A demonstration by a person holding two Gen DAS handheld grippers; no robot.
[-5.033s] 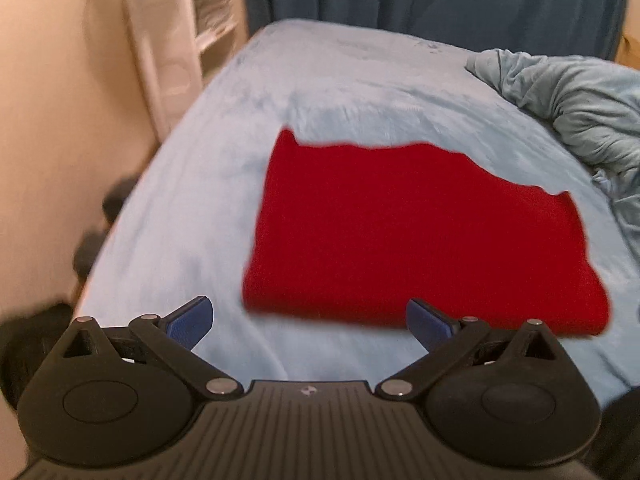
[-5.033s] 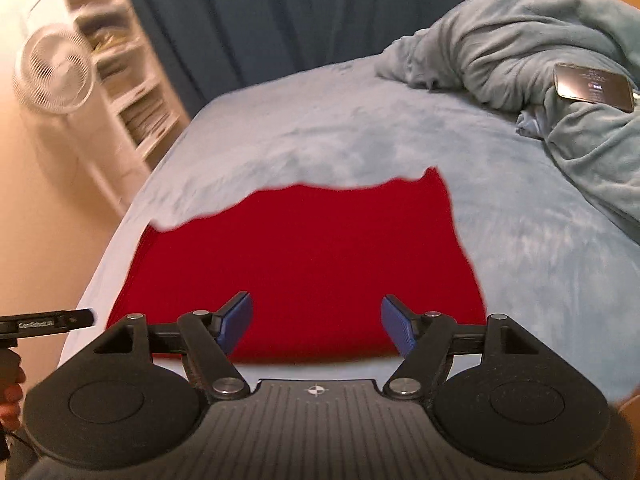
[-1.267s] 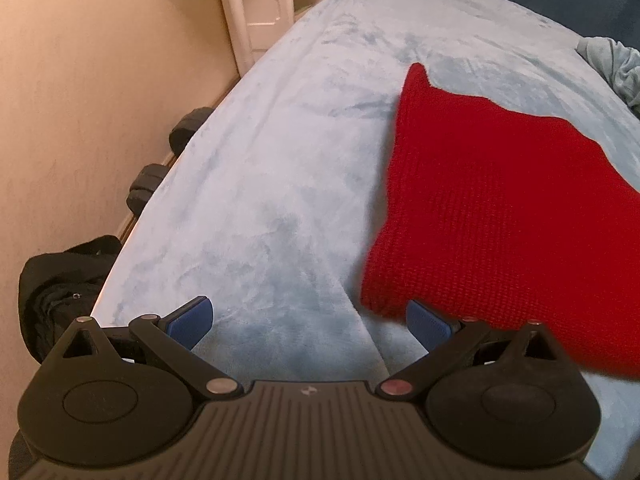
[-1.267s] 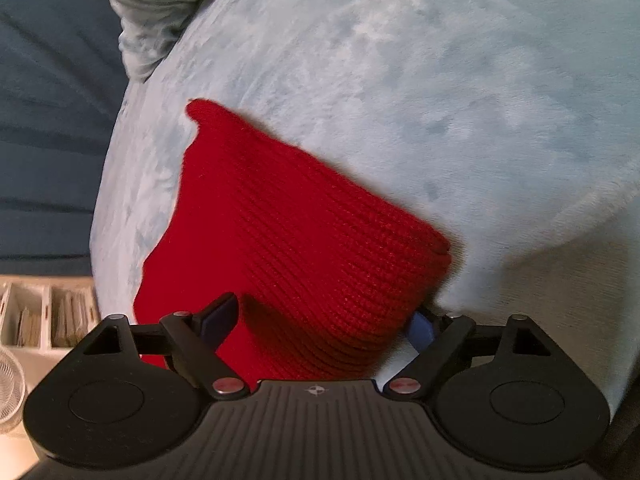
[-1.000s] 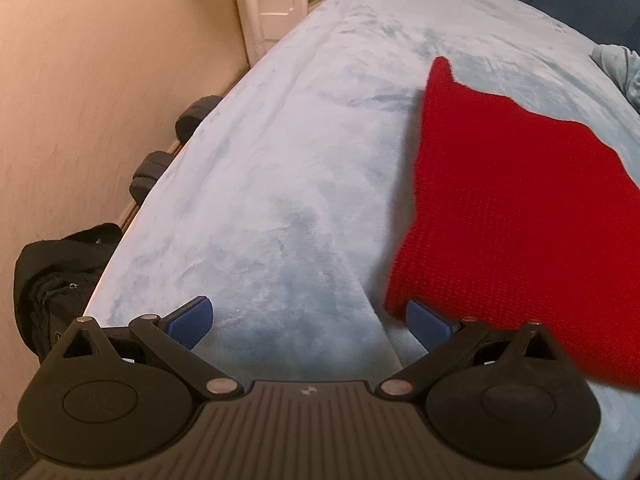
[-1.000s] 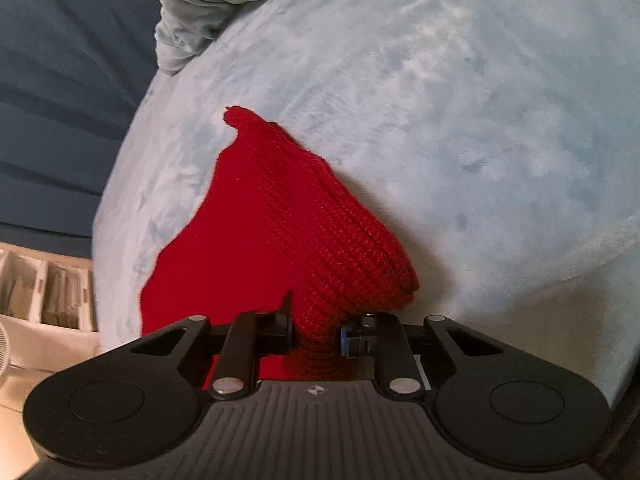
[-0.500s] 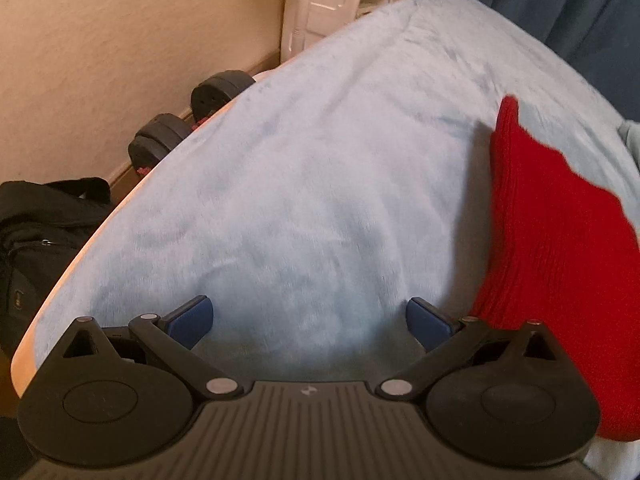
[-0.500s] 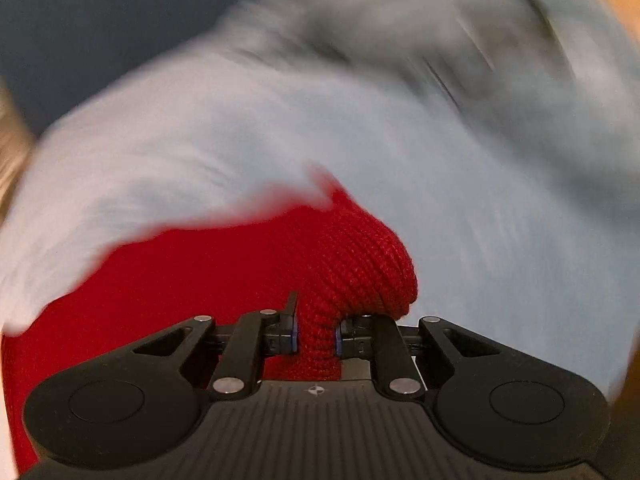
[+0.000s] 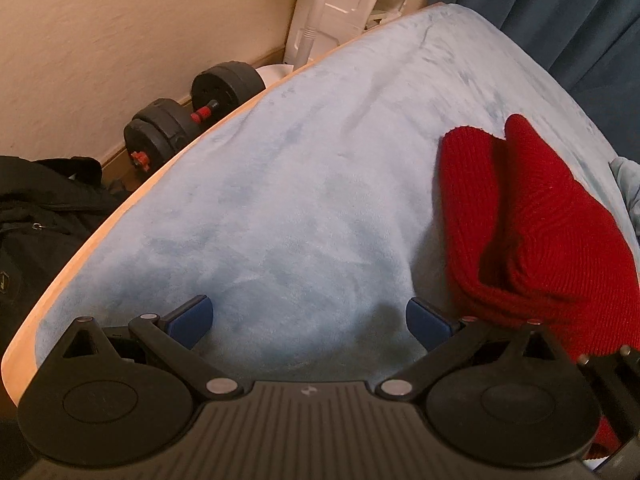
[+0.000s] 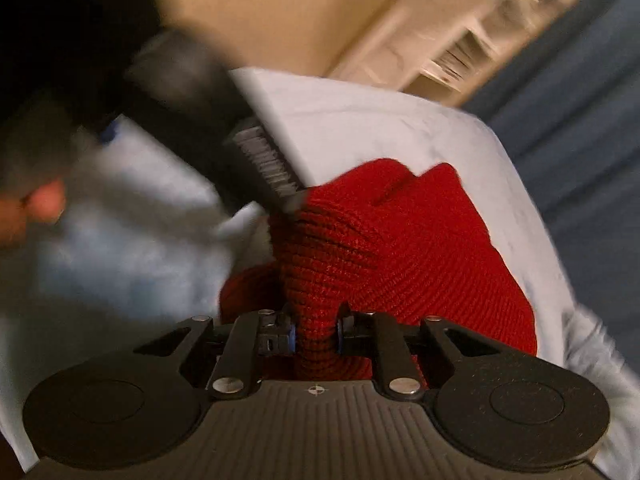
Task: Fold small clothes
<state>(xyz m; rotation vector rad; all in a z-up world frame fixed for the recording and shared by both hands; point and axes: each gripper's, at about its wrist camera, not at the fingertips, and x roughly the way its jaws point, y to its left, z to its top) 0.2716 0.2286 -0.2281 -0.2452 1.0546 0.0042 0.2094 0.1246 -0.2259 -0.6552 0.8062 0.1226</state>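
A red knit garment [image 9: 532,232] lies on the light blue bed cover [image 9: 304,184], doubled over so one half rests on the other. My right gripper [image 10: 316,338] is shut on a bunched edge of the red garment [image 10: 400,248] and holds it over the rest of the cloth. My left gripper [image 9: 308,320] is open and empty, low over the bare cover, with the garment just beyond its right finger [image 9: 426,322]. The left gripper's body shows blurred in the right wrist view [image 10: 224,120].
Black dumbbells [image 9: 192,120] and a black bag [image 9: 40,204] lie on the floor left of the bed's wooden edge [image 9: 120,204]. A white shelf unit [image 9: 344,4] and dark blue curtains [image 9: 560,20] stand behind. A grey-blue blanket [image 9: 628,184] is at the far right.
My right gripper shut on the garment's right edge, lifted it and carried it left over the rest, folding the cloth. My left gripper stayed open and drifted left off the garment.
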